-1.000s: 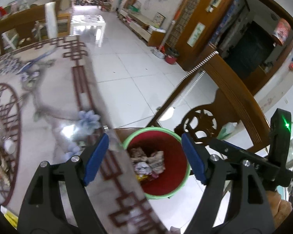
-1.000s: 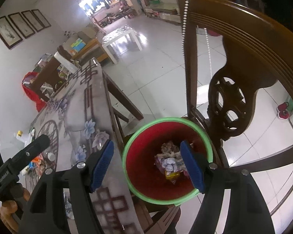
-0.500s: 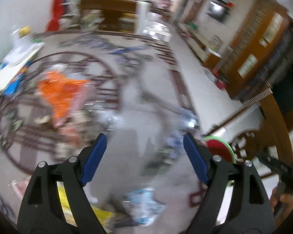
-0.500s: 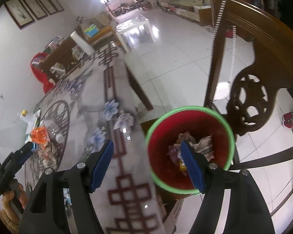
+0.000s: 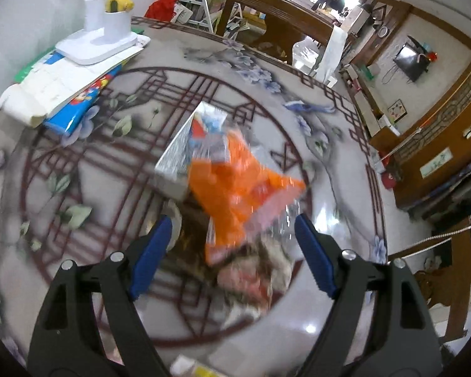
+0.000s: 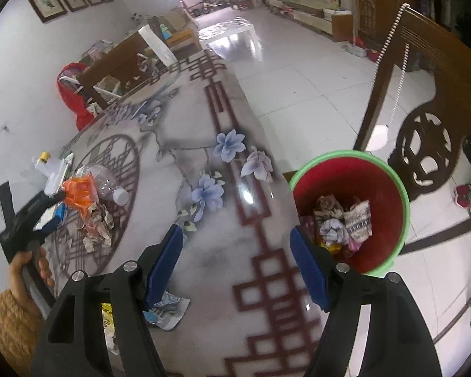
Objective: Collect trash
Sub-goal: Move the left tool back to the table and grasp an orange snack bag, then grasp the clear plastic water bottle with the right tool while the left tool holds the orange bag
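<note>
Filling most of both views: a patterned table (image 6: 204, 270) with flowers and dark red lattice. At right centre of the right wrist view, beside the table edge: a red bin with green rim (image 6: 392, 176), crumpled wrappers lying in its bottom. Behind it, at far right: a carved wooden chair (image 6: 424, 132). Centre of the left wrist view: an orange plastic bag (image 5: 235, 188) on a blurred litter heap, a silver carton (image 5: 179, 157) touching its upper left. Left gripper (image 5: 232, 257) hung over that heap, jaws apart, nothing pinched. Right gripper (image 6: 235, 264) at bottom centre over bare tabletop, jaws likewise apart and empty. Lower left of the right wrist view: a crumpled wrapper (image 6: 169, 311) beside the left jaw
</note>
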A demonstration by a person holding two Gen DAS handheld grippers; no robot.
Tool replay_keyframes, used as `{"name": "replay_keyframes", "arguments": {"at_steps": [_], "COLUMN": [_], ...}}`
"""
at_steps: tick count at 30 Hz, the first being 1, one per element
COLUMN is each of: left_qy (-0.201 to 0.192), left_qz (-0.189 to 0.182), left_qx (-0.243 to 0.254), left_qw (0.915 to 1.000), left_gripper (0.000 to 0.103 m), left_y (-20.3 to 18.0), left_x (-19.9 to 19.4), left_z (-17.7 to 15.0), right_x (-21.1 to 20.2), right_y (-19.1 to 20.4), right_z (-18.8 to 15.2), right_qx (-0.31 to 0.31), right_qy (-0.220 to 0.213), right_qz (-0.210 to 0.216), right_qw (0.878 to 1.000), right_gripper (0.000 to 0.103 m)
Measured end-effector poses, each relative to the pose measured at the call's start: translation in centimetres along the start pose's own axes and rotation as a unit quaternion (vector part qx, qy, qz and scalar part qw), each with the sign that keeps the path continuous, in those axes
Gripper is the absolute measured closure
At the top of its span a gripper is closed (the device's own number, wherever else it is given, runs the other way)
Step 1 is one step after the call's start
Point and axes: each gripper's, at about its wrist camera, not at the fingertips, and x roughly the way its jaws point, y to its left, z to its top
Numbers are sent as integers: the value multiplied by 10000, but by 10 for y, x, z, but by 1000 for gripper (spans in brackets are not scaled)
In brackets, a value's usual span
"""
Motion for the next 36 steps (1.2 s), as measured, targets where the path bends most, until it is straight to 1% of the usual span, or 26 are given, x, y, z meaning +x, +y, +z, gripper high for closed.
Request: {"name": "replay_keyframes", "arguments": {"at_steps": [2, 4, 8, 9, 10, 11, 14, 15, 18, 20, 23, 25, 28, 30, 32, 36], "left_qy": [-5, 17, 271, 355, 373, 342, 342, 358, 394, 348, 235, 228, 230, 309, 479, 803], "left_qz": [-54, -28, -129, -117, -103, -139, -388, -512, -822, -1017, -1129, -1030, -615, -378, -276, -246], "left_qx": [66, 209, 222, 298, 386, 452, 662, 708, 819, 953, 1262, 1543, 2065, 2206, 2094, 1737], "left_qw": [10000, 9998, 9993, 9989, 9985, 9983, 9965, 9955, 9925, 9896, 9853, 9824, 9762, 9741, 9763, 9812], "left_gripper": [25, 25, 25, 26, 35, 38, 46, 51, 52, 53, 53, 53, 52, 52, 52, 52], "left_y": [-1, -3, -1, -1, -1, -2, -1, 1, 8, 16, 28, 36, 53, 71, 88, 110], "left_x": [8, 19, 41, 47, 49, 48, 42, 38, 19, -4, -33, -45, -51, -47, -37, -15], "left_z": [11, 21, 30, 31, 30, 30, 30, 31, 33, 36, 40, 40, 34, 27, 19, 7], "right_x": [-3, -7, -14, -14, -14, -14, -10, -7, 1, 9, 24, 35, 51, 61, 70, 87], "right_y": [4, 8, 12, 14, 14, 16, 25, 32, 51, 70, 100, 121, 153, 175, 192, 218], "right_z": [-7, -15, -30, -34, -37, -40, -47, -48, -46, -41, -32, -27, -18, -11, -4, 12], "right_qx": [98, 215, 489, 557, 604, 658, 721, 705, 545, 349, -10, -254, -660, -945, -1169, -1484], "right_qy": [-16, -51, -118, -121, -118, -106, -63, -41, -16, 20, 104, 160, 241, 269, 291, 399], "right_qz": [-96, -214, -435, -494, -532, -575, -642, -643, -601, -532, -399, -297, -140, -57, 13, 109], "right_qw": [9999, 9995, 9978, 9971, 9967, 9961, 9953, 9954, 9967, 9980, 9992, 9991, 9974, 9951, 9927, 9881], "right_gripper": [34, 34, 34, 34, 34, 34, 34, 34, 34, 34, 34, 34, 34, 34, 34, 34]}}
